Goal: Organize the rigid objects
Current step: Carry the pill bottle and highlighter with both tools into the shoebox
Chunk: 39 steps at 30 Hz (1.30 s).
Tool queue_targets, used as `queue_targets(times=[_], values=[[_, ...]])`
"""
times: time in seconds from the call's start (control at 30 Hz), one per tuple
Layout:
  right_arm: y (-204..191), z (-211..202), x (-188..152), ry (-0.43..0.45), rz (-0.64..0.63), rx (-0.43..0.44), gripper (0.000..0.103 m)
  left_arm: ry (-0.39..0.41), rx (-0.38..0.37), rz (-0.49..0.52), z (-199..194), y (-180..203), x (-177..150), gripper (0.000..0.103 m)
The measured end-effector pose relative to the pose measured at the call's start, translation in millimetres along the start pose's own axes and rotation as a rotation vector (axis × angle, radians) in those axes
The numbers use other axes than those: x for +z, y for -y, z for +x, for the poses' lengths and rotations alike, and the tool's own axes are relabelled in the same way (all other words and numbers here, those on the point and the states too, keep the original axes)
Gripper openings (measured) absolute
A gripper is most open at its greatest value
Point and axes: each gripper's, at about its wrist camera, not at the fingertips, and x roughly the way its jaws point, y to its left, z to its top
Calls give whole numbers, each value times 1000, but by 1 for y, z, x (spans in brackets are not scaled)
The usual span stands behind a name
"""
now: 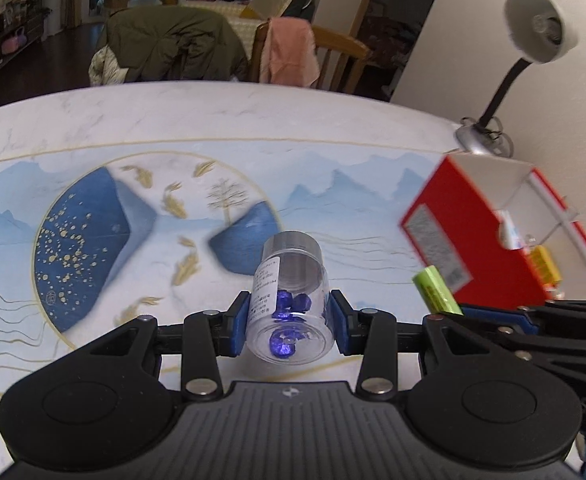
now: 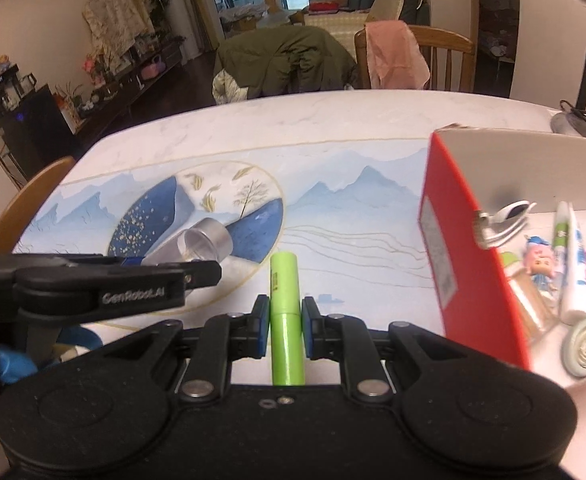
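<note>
My left gripper [image 1: 289,314] is shut on a clear plastic jar [image 1: 291,300] with a silver lid and blue pieces inside, held above the table. The jar [image 2: 205,245] also shows in the right wrist view, beyond the left gripper's black arm. My right gripper [image 2: 286,320] is shut on a light green tube [image 2: 287,316], its blue pads pressing both sides. The tube's tip [image 1: 437,290] pokes into the left wrist view at the right. A red box [image 2: 473,248] with a white inside stands open at the right, holding several small items.
The table [image 1: 253,120] has a blue mountain and fish print. A grey desk lamp [image 1: 533,32] stands at the back right by the wall. Chairs draped with a green coat [image 2: 285,60] and a pink cloth [image 2: 393,56] stand behind the table.
</note>
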Motion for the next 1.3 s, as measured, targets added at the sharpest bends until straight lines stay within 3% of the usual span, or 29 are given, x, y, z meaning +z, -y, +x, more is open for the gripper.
queue_targets(times=[0.23,0.5,1.0,1.3], values=[[25,-35,0,61,27,0,15,46,-50,18,-23,41,2,40],[68,-60,4,111,53,-15,15,74,-82,54,-22,93,9,40],[177,-84,7,166,127,-88,15,74,-113,139,11,195,21,40],[242,-81,14,165,173,-156,15,27,-128,218,47,246,27,40]])
